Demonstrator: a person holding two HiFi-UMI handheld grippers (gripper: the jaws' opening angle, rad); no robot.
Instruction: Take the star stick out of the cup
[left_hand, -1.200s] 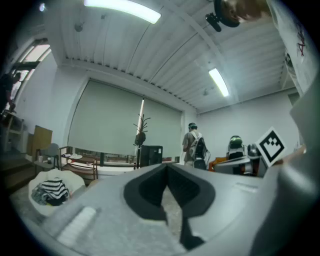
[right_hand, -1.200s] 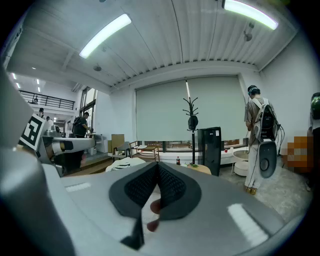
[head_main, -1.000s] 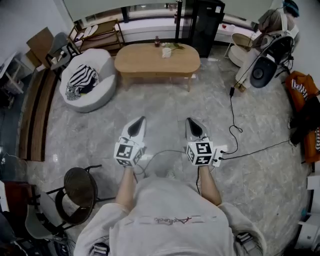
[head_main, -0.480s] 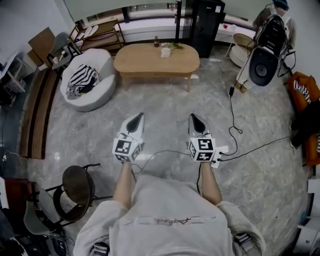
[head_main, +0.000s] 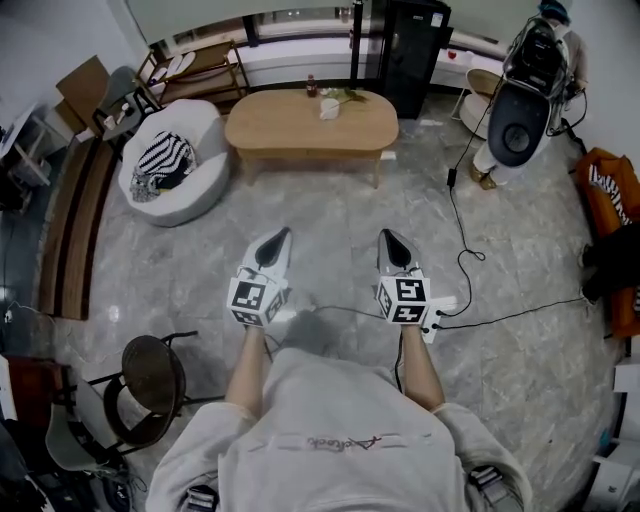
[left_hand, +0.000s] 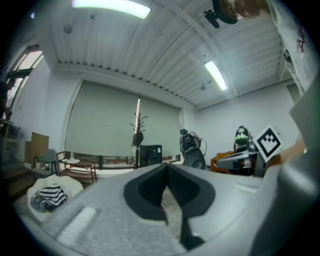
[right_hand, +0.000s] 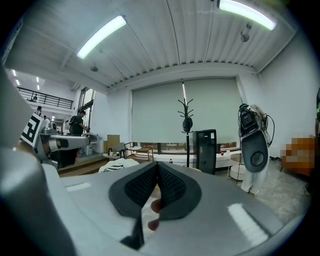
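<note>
Both grippers, change: the left gripper (head_main: 280, 243) and right gripper (head_main: 389, 244) have crept slightly up the head view. They are side by side and level, and the floor cable (head_main: 470, 268) has slid a little beneath them.
Background change: the large dark oval device (head_main: 517, 120) at the far right has shifted leftward in the head view.
Meaning for task: judged as approach only. Nothing at the table has been touched and the whole reach is still to do.
Left claw: jaws together at the tips, nothing between them.
Right claw: jaws pressed together, holding nothing. Small reddish blots show through the slit below the tips, too blurred to name.
Cup: the white cup (head_main: 328, 107) stands on the oval wooden coffee table (head_main: 270, 128), well apart from both grippers.
Star stick: a pale thing (head_main: 347, 95) pokes out of the cup toward the right, probably the star stick. It is too small to confirm a star.
</note>
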